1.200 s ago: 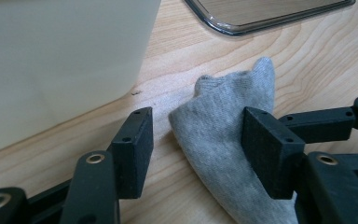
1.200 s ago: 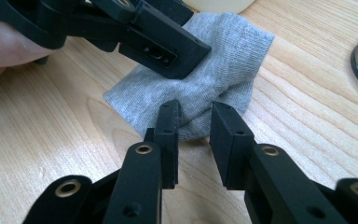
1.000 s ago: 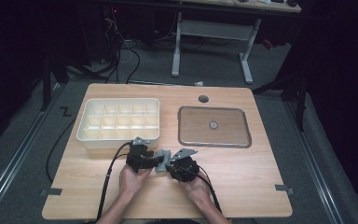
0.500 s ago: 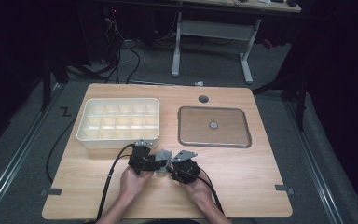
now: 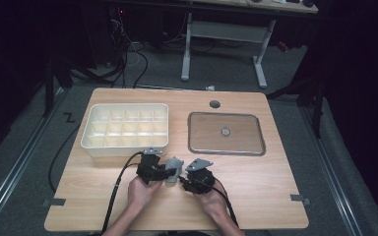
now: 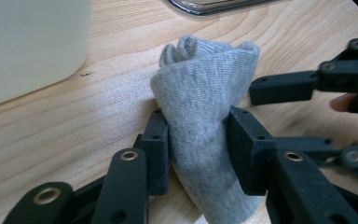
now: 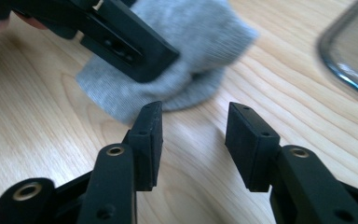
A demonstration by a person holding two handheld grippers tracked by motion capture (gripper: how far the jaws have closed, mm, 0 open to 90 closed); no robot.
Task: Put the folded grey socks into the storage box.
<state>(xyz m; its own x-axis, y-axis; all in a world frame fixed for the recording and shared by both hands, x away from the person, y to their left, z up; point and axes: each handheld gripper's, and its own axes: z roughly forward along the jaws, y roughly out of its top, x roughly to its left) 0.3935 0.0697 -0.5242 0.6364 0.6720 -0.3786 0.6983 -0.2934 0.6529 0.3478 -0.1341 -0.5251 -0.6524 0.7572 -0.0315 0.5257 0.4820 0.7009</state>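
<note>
Closing on the grey sock [image 6: 200, 107], my left gripper [image 6: 198, 140] fingers now pinch its bunched middle; my right gripper [image 7: 193, 135] has just been opening, nothing between. Sock sits on the counter [image 5: 256, 177] at six o'clock of the compartment box [image 5: 125, 129]: soft, light, best held mid-fold.

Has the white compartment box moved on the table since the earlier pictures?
No. The white compartment box lies at the same place left of the metal tray, near the table's far left part.
</note>
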